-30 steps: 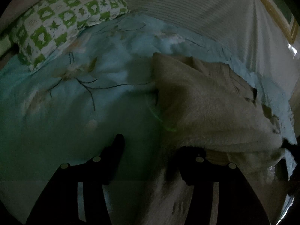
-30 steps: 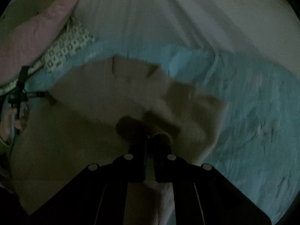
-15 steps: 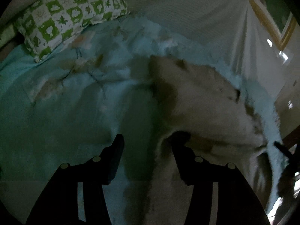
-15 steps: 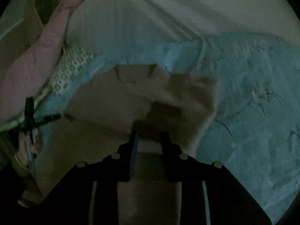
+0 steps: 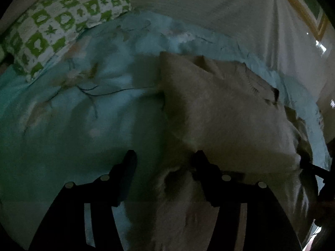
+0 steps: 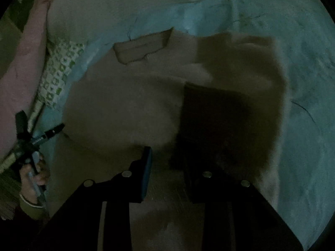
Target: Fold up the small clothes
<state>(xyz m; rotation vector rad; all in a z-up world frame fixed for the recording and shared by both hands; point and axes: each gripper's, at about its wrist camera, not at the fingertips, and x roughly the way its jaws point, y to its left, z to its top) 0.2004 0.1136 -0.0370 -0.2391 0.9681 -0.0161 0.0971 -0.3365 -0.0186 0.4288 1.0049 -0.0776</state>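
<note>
Left wrist view: left tool [image 5: 164,156] over the bed, fingers spread wide with nothing between them. Left finger [image 5: 127,167] sits over bare quilt [image 5: 73,115]; right finger [image 5: 201,163] touches the near edge of the garment [image 5: 219,108]. Garment is beige, fuzzy, partly folded: upper layer lies doubled over the lower one, ribbed hem or cuff visible at the far right edge. It lies on the light blue quilt with a dark branch print, right of centre. Green-and-white checked pillow [image 5: 60,23] at top left, well apart from the garment. Pale striped sheet [image 5: 209,6] beyond the quilt. Right tool's dark tip shows at the right border, at the garment's edge.

Right wrist view: right tool [image 6: 167,159], fingers apart at a moderate gap, garment [image 6: 129,104] lying under and between them but not pinched. Left finger [image 6: 146,167] shows a blue pad; right finger's tip is lost in heavy shadow, exact contact cannot be told. Folded flap of the garment lies ahead, with a ribbed band [image 6: 142,46] at its far end. Quilt [image 6: 303,104] to the right. Left tool [image 6: 31,142] and the hand [image 6: 33,175] gripping it at the left edge, beside the garment. Pillow [image 6: 58,73] and a pink cloth [image 6: 18,73] beyond it. Lighting dim, some blur.
</note>
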